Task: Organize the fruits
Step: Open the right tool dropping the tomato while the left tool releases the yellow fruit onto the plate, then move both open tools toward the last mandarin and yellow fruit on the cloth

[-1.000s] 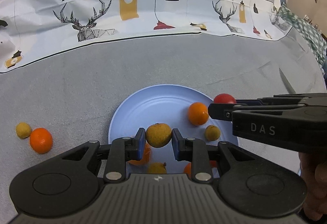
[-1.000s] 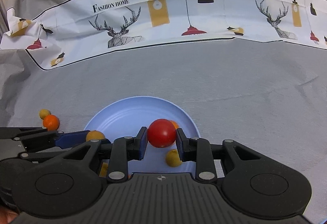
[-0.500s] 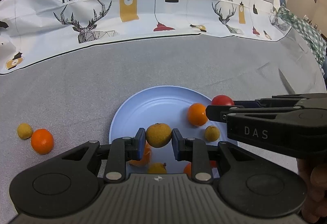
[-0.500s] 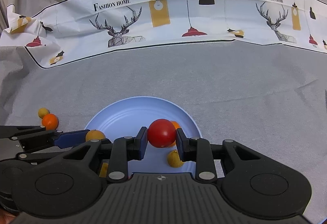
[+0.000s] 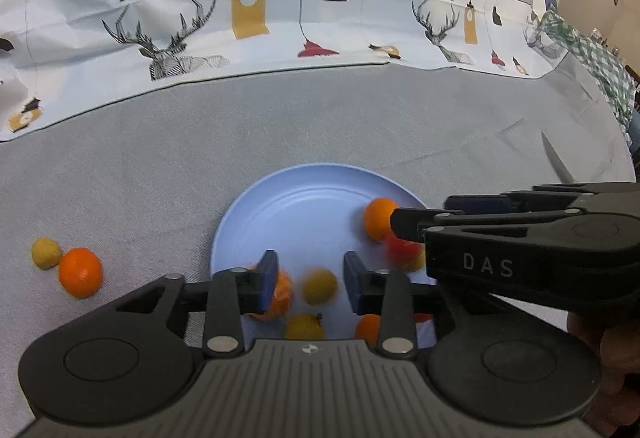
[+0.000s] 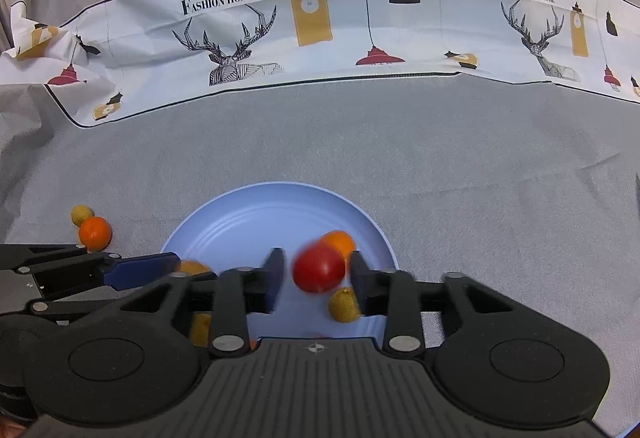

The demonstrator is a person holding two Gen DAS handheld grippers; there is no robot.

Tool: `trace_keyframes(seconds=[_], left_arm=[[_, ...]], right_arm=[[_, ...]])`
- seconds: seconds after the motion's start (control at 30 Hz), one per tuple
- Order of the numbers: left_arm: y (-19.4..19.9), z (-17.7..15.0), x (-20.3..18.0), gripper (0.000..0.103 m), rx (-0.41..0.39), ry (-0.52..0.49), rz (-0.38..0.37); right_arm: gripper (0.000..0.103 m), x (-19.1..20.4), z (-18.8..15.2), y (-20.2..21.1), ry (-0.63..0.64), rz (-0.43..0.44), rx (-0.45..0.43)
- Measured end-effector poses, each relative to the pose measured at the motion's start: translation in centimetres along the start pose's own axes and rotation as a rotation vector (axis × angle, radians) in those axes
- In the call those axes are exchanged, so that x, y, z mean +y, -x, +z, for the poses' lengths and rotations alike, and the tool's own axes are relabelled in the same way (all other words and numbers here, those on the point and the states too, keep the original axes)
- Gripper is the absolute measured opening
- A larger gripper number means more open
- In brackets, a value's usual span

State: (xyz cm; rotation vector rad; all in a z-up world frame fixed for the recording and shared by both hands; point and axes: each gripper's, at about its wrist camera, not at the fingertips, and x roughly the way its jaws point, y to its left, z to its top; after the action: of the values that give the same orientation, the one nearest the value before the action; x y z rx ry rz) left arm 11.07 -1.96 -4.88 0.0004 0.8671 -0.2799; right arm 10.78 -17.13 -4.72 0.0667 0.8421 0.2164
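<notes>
A light blue plate (image 5: 300, 206) sits on the grey cloth and holds several small fruits. My left gripper (image 5: 309, 280) is open over the plate's near edge; a blurred yellow fruit (image 5: 319, 285) is free between its fingers. My right gripper (image 6: 316, 280) is open above the plate (image 6: 260, 222); a blurred red tomato (image 6: 319, 267) is loose between its fingers. An orange (image 6: 340, 241) and a yellow fruit (image 6: 344, 304) lie beside it. The right gripper's fingers (image 5: 416, 224) reach in from the right in the left wrist view.
An orange (image 5: 80, 272) and a small yellow fruit (image 5: 46, 252) lie on the cloth left of the plate; they show in the right wrist view too, the orange (image 6: 95, 233). A printed white cloth (image 5: 280, 22) runs along the back. A knife (image 5: 556, 162) lies far right.
Both grippers have opened. The yellow fruit has dropped out of the left one and the red tomato out of the right one; both are blurred in motion over the plate.
</notes>
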Motion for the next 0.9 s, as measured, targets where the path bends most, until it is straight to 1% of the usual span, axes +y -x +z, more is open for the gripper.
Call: trace_keyframes(seconds=[0.17,0.23,0.27,0.3,0.4,0.5,0.6,0.63,0.7,0.77,0.83,0.9], left_arm=[[1.4,0.3,1.3,0.041,-0.039,0.043,0.017],[2.3,0.4,2.3,0.033,-0.068,0.071,0.026],[2.7,0.6,2.7,0.021,-0.078,0.086,0.032],[3.1,0.8,3.2,0.013,-0.09,0.106,0.033],[4.4,0.8,4.3,0.008,-0.126,0.134,0.055],[6.3,1.1,5.5,0.007,-0.157,0.128,0.075],[8.7,1.5,6.4,0.007,-0.194,0.085,0.091],[9.2,1.5,6.7,0.007,-0.195,0.071,0.088],[9.5,1.2,7.0,0.007,-0.181,0.068,0.028],[8.7,0.5,6.3,0.007,-0.17,0.049,-0.02],[6.9,0.1,5.2,0.007,-0.122,0.027,-0.055],[5.1,0.2,4.2,0.007,-0.077,-0.007,-0.085]], right_arm=[[0.051,-0.1,0.3,0.9,-0.021,-0.008,-0.044],[0.052,-0.2,0.3,1.3,-0.031,-0.014,-0.059],[0.052,-0.1,0.3,1.4,-0.033,-0.014,-0.066],[0.052,0.0,0.4,1.4,-0.031,-0.013,-0.075],[0.052,0.6,0.4,1.7,-0.014,-0.017,-0.089],[0.05,1.4,0.4,2.5,0.028,-0.011,-0.131],[0.039,2.0,0.1,3.9,0.067,0.021,-0.186],[0.037,2.2,0.0,4.4,0.077,0.035,-0.203],[0.037,2.4,0.1,5.0,0.084,0.049,-0.231],[0.037,2.2,0.4,5.3,0.07,0.046,-0.248],[0.037,1.6,0.7,5.1,0.035,0.016,-0.24],[0.037,0.6,1.0,4.7,-0.018,0.014,-0.22]])
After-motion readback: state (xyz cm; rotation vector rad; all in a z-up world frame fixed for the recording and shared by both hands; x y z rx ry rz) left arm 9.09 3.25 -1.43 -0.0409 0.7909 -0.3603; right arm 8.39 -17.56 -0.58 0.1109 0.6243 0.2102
